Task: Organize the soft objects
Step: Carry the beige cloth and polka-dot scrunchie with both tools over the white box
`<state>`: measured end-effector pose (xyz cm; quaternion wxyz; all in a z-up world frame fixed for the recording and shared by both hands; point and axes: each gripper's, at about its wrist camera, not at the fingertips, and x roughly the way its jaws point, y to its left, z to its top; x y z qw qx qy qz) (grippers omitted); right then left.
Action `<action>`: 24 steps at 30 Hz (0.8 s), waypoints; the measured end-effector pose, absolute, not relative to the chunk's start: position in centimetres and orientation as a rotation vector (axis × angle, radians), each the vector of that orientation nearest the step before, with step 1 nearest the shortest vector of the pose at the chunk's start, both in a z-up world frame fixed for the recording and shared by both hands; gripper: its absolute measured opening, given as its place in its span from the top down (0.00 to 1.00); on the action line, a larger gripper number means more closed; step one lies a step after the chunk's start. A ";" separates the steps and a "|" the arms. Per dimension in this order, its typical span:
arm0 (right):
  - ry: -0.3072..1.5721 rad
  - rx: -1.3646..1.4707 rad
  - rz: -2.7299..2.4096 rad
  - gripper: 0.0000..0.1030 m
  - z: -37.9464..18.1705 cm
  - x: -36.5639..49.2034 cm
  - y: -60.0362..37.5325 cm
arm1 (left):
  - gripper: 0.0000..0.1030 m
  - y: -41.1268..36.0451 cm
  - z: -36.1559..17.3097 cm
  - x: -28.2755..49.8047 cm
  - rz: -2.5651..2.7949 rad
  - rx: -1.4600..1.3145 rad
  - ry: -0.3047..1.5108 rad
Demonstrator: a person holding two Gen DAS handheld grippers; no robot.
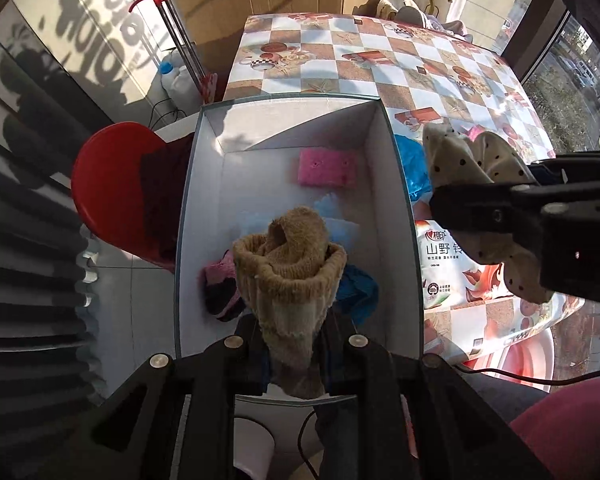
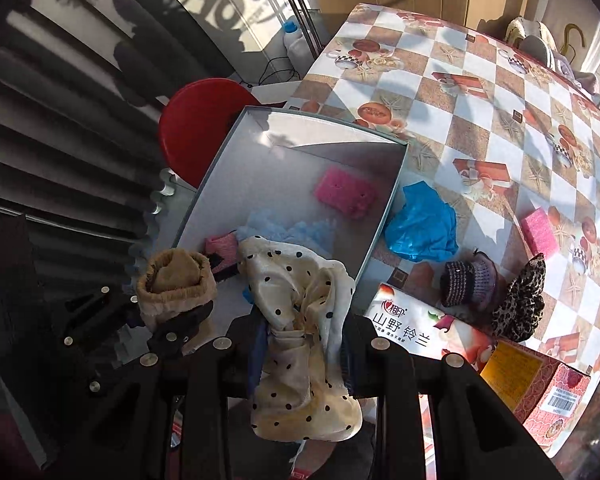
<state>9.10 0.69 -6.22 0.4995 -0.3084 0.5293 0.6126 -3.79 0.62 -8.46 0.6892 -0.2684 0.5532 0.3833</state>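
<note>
Left gripper (image 1: pixel 296 344) is clenched on a tan knitted sock (image 1: pixel 290 264), which stands up between its fingers with the cuff gaping open. Directly beyond and beneath it sits the white box (image 1: pixel 204 200), open-topped, at the edge of the checked table (image 1: pixel 440 60). Inside the box: a pink sponge (image 1: pixel 327 168) at the far end, pale blue fabric (image 1: pixel 340 228) at mid-floor, a pink-and-black knit item (image 1: pixel 220 288) to the gripper's left and a blue cloth (image 1: pixel 358 288) to its right.

Right gripper (image 2: pixel 304 344) grasps a cream polka-dot cloth (image 2: pixel 300 320), bunched between the fingers and drooping below them, over the box's near corner. To its right, outside the box, lie a blue plastic bag (image 2: pixel 420 228), a tissue pack (image 2: pixel 412 332), a dark knitted item (image 2: pixel 466 284), a leopard-print scrunchie (image 2: pixel 520 300) and a second pink sponge (image 2: pixel 539 232) (all on the table).
</note>
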 end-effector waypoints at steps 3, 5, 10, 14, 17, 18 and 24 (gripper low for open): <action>1.266 -0.779 1.505 0.69 -6.2 7.9 1.1 | 0.81 0.8 -8.3 -4.8 0.884 -0.613 1.233; 1.258 -0.792 1.524 0.69 -6.2 7.3 1.2 | 0.81 0.9 -8.4 -5.3 0.893 -0.624 1.236; 1.245 -0.802 1.556 0.69 -6.1 6.2 1.5 | 0.81 0.9 -8.6 -5.7 0.904 -0.629 1.251; 1.242 -0.800 1.564 0.69 -6.0 6.0 1.6 | 0.81 0.9 -8.5 -5.6 0.904 -0.622 1.256; 1.246 -0.797 1.564 0.69 -6.1 6.1 1.7 | 0.81 1.0 -8.5 -5.5 0.904 -0.615 1.259; 1.246 -0.795 1.564 0.69 -6.0 6.1 1.7 | 0.80 1.0 -8.5 -5.4 0.903 -0.613 1.259; 1.253 -0.785 1.560 0.69 -6.1 6.5 1.8 | 0.80 0.9 -8.5 -5.2 0.893 -0.603 1.265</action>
